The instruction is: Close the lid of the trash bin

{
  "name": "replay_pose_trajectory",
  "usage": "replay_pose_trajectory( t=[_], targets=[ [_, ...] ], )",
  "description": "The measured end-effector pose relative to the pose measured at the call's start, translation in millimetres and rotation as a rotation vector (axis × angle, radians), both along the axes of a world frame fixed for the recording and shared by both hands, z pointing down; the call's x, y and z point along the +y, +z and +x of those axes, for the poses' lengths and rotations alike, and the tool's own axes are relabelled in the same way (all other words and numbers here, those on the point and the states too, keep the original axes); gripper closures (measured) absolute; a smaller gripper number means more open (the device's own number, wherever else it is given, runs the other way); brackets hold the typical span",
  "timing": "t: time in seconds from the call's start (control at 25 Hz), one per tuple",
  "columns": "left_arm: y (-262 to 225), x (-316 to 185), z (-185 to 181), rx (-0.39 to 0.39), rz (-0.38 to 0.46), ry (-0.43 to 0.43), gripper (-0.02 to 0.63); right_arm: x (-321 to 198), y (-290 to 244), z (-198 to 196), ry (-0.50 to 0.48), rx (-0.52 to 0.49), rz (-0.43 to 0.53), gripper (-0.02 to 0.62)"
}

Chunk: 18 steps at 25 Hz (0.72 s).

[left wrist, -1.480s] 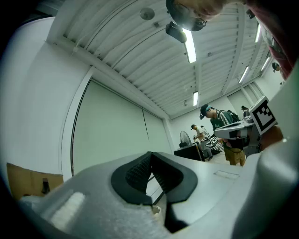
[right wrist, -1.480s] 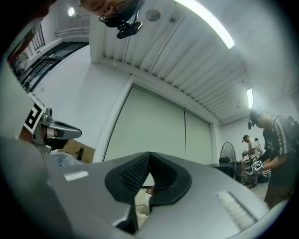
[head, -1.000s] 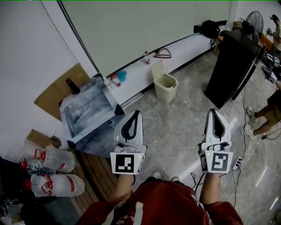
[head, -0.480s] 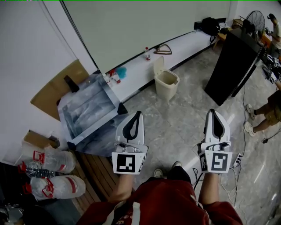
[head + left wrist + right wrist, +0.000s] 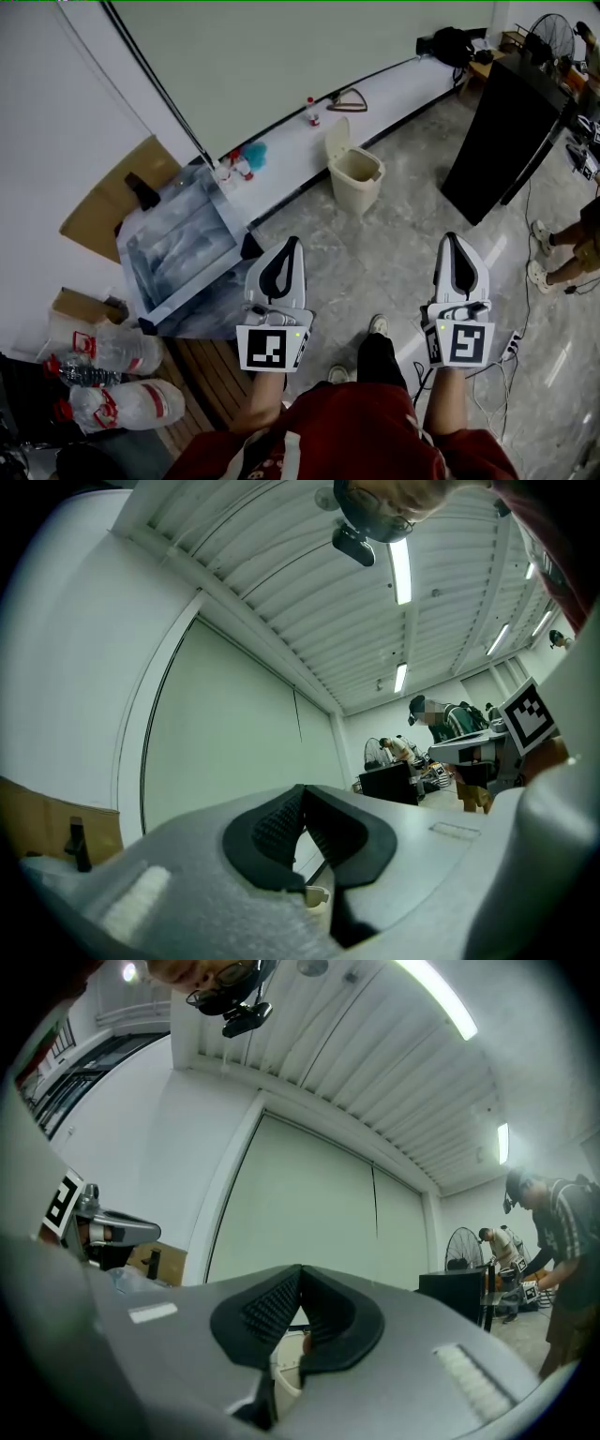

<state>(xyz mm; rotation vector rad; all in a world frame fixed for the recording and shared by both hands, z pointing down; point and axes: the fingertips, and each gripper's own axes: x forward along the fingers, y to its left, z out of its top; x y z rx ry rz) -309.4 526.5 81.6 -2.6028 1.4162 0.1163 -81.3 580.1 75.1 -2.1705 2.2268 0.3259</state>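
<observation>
Though no print is large enough to read, each gripper wears a cube with a black-and-white square marker facing the head camera: the left marker cube (image 5: 272,348) behind the left gripper (image 5: 292,242), the right marker cube (image 5: 466,344) behind the right gripper (image 5: 454,236). Both grippers are held side by side above the grey marbled floor (image 5: 394,267), and in each gripper's own view the black ribbed pads meet with nothing between them, so both are closed and empty. The cream trash bin (image 5: 357,180) stands on the floor well ahead of them, between their two lines and against a low white ledge (image 5: 394,94) at the foot of the wall; its lid (image 5: 337,141) stands upright at the back, leaving the bin open. Bare floor lies between the grippers and the bin. On the ledge are a small bottle with a red cap (image 5: 311,112), a dark triangular frame (image 5: 348,97) and a blue brush-like thing (image 5: 258,155). To the left sit a plastic-wrapped crate (image 5: 178,251), a sheet of cardboard (image 5: 108,192) against the wall and two clear water jugs (image 5: 117,375) with red labels whose print is too small to make out. At the right stand a tall black cabinet (image 5: 502,136), a fan (image 5: 545,28) and another person's sandalled feet (image 5: 542,261), with cables (image 5: 506,352) trailing across the floor.
</observation>
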Motion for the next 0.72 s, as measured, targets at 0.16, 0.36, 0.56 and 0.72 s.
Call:
replay_pose_trajectory(
  t=[0.16,0.36,0.56,0.72],
  targets=[
    [4,-36,26,-0.005,-0.008,-0.007,0.609,-35,5,25,-0.005,-0.018,-0.024,0.595],
    [8,-78,67,-0.011,-0.031,-0.003,0.609,-75,10,64,-0.008,-0.021,-0.042,0.595],
    [7,-111,110,-0.027,-0.041,0.006,0.609,-106,16,106,-0.003,-0.025,-0.058,0.595],
    [6,-131,142,-0.039,-0.04,0.008,0.609,-128,13,133,-0.009,-0.05,-0.059,0.595]
  ],
)
